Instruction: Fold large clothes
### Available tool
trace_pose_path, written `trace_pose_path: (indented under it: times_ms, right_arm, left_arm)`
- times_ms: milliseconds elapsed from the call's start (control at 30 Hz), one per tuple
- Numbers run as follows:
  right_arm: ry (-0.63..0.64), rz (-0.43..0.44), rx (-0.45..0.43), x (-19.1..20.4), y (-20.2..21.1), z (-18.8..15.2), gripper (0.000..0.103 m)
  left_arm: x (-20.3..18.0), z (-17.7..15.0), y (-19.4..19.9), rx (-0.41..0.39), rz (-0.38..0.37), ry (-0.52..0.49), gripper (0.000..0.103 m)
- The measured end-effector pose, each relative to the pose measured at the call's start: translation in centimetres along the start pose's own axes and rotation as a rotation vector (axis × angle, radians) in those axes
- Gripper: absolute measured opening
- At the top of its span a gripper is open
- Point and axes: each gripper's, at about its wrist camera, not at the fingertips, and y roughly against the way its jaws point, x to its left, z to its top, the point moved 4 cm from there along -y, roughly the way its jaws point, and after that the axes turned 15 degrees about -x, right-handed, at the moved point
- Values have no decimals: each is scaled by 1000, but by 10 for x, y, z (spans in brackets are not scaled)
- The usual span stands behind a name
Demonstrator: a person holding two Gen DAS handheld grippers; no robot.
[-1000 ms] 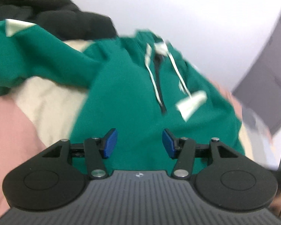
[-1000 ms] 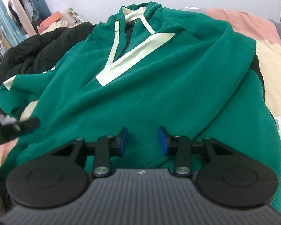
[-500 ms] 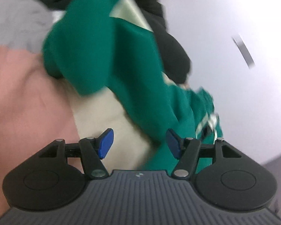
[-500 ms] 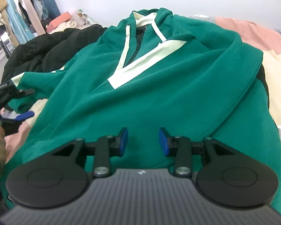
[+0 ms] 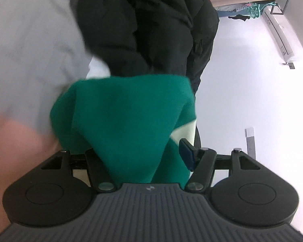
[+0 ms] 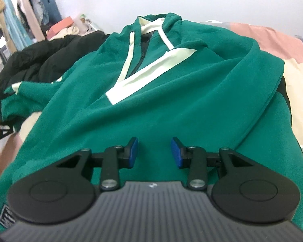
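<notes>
Left wrist first: left gripper (image 5: 147, 151) spread, green sleeve cuff (image 5: 127, 117) bunched between its fingers, not visibly pinched; close deep on the cuff. Right wrist: right gripper (image 6: 154, 151) parted, empty, over green hoodie (image 6: 171, 92) on the clothes pile; pin hem while sleeve crosses.

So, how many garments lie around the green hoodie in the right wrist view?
3: a black garment at its left, a pink one behind right, a cream one at right; more may lie hidden underneath.
</notes>
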Motion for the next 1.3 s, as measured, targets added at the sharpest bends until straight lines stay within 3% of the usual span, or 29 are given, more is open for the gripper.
trace_pose_path:
  times_ms: [200, 233, 300, 400, 567, 700, 833, 1000, 1067, 1167, 1300]
  right_arm:
    - [4, 7, -24, 0, -11, 1, 40]
    - [5, 8, -25, 1, -12, 1, 40]
    - [11, 9, -28, 2, -15, 0, 40]
    - [27, 3, -34, 4, -19, 3, 40]
    - [17, -12, -54, 3, -25, 11, 40]
    - [1, -26, -61, -1, -27, 13, 40]
    - [-16, -33, -66, -5, -28, 16, 40]
    - [-21, -45, -81, -9, -30, 20, 40]
    - [-41, -41, -85, -11, -32, 22, 40]
    - [-49, -32, -91, -12, -33, 23, 40]
    - [-59, -24, -97, -15, -31, 25, 40]
  left_arm:
    - [-9, 18, -23, -56, 4, -83, 64]
    - [-11, 20, -27, -60, 15, -110, 58]
    - [-13, 25, -32, -72, 47, -188, 21]
    - [-22, 39, -41, -82, 54, -306, 13]
    - [-66, 69, -45, -98, 42, -484, 11]
    - [-108, 94, -48, -182, 32, -592, 10]
    - [-137, 113, -60, -234, 57, -637, 10]
    - [-181, 124, -44, -317, 19, -707, 9]
    - [-210, 124, -36, -345, -15, -744, 9]
    - [-262, 111, -27, -354, -72, -886, 9]
    - [-330, 59, 1, -356, -204, -1092, 9]
